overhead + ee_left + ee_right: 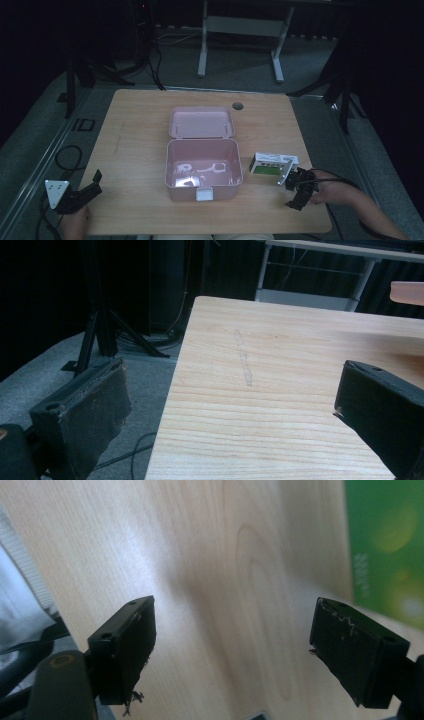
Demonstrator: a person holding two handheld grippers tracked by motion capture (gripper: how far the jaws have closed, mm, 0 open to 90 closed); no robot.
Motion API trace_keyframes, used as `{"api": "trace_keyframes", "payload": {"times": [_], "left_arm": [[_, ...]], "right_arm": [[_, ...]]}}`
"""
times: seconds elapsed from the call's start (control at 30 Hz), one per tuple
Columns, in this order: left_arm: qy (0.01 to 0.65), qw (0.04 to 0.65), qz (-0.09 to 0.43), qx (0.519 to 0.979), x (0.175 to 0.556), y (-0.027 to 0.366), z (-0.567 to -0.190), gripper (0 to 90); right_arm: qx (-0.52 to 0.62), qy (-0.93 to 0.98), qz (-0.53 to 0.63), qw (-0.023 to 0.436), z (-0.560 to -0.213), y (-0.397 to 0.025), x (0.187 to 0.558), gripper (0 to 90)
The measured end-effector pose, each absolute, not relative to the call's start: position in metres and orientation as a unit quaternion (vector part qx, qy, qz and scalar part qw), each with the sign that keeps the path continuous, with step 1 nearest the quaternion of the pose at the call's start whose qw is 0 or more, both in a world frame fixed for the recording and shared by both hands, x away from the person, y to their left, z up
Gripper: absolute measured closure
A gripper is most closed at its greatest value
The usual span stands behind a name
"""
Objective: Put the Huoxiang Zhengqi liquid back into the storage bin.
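My right gripper (298,187) is wide apart, holding nothing, just beside the green box (272,163). My left gripper (82,192) is apart too, near the table (135,130) edge.

**Right claw spread above bare wood**

Right claw (232,650): both black jaws rise from the bottom edge, set wide apart, nothing between them. Left jaw's pad frayed at its lower corner; right jaw scratched along its top edge. Beneath: pale bench (210,555), grain running lengthwise, one oval knot pattern between the jaws. Green box (385,545) at upper right, blurred, print unreadable. White, ribbed-edged object at far left, unclear.
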State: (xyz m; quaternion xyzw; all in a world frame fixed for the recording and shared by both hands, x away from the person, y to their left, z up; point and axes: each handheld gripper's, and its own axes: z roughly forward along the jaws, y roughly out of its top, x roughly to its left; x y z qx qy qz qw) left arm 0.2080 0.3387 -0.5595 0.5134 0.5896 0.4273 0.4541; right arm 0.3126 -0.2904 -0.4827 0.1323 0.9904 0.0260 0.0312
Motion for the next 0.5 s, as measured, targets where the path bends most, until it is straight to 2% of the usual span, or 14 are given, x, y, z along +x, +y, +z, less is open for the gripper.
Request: {"api": "trace_keyframes", "payload": {"times": [0.5], "left_arm": [[0.59, 0.453, 0.426, 0.515, 0.208, 0.339, -0.56, 1.6]], "right_arm": [[0.077, 0.997, -0.004, 0.028, -0.464, -0.26, 0.314, 21.8]]}}
